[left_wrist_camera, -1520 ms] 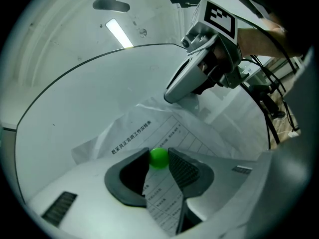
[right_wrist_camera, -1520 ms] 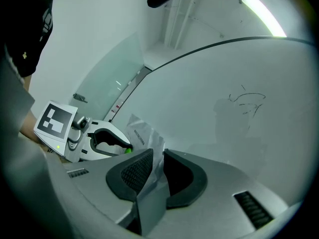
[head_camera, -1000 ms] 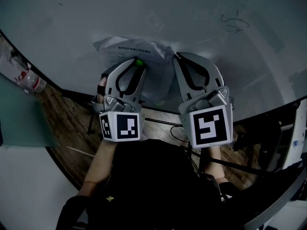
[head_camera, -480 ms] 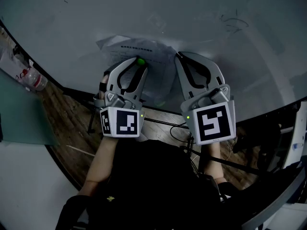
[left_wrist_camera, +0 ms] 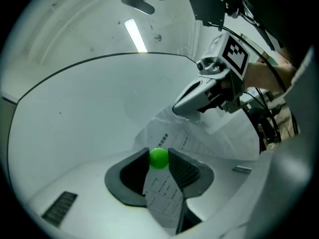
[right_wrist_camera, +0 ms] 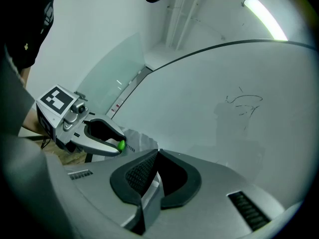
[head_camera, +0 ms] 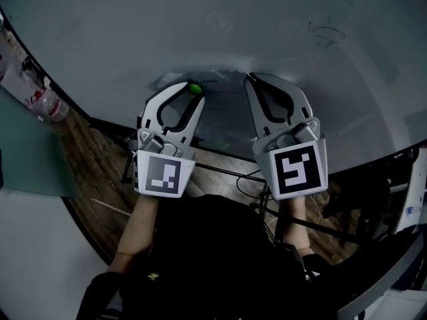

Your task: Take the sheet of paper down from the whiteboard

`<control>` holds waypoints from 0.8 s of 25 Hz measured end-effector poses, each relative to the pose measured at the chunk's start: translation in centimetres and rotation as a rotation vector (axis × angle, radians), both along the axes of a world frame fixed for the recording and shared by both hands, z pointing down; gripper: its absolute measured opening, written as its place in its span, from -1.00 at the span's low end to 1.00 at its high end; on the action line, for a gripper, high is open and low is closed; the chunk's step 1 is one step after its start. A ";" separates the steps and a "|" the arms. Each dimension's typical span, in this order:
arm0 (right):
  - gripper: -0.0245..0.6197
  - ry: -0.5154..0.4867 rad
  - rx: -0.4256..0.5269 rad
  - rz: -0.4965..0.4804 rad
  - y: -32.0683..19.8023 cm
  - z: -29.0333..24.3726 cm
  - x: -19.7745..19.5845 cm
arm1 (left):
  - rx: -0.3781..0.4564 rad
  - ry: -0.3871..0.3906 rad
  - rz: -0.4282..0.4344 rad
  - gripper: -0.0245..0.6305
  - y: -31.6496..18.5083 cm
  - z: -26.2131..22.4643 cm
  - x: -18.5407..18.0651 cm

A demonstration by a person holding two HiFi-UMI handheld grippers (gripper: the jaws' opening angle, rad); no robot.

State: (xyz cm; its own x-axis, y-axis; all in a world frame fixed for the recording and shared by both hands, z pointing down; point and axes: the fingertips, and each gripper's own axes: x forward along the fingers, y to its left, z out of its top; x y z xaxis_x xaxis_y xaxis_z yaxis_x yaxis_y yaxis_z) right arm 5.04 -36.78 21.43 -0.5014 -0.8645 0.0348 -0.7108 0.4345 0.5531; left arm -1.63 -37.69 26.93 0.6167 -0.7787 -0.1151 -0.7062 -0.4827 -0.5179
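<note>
Sheet of paper (head_camera: pixel 220 109) is being held low against the whiteboard (head_camera: pixel 253 25), crumpled, btwn the two grippers. A green magnet (left_wrist_camera: pixel 159 158) is being pinched at the tips of the L gripper (head_camera: pixel 193 93), jaws part-open round it, w/ the sheet's left part running btwn the pads below it. The sheet's right edge is being squeezed by the R gripper (right_wrist_camera: pixel 156 153): jaws nearly together, having just been closing, paper visible btwn them. Both grippers are being aimed at the board, side by side, not touching.
</note>
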 end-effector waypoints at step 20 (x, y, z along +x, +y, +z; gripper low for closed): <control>-0.87 -0.087 -0.072 -0.150 2.4 1.2 0.1 | -0.056 0.006 -0.053 -0.55 2.1 0.3 0.0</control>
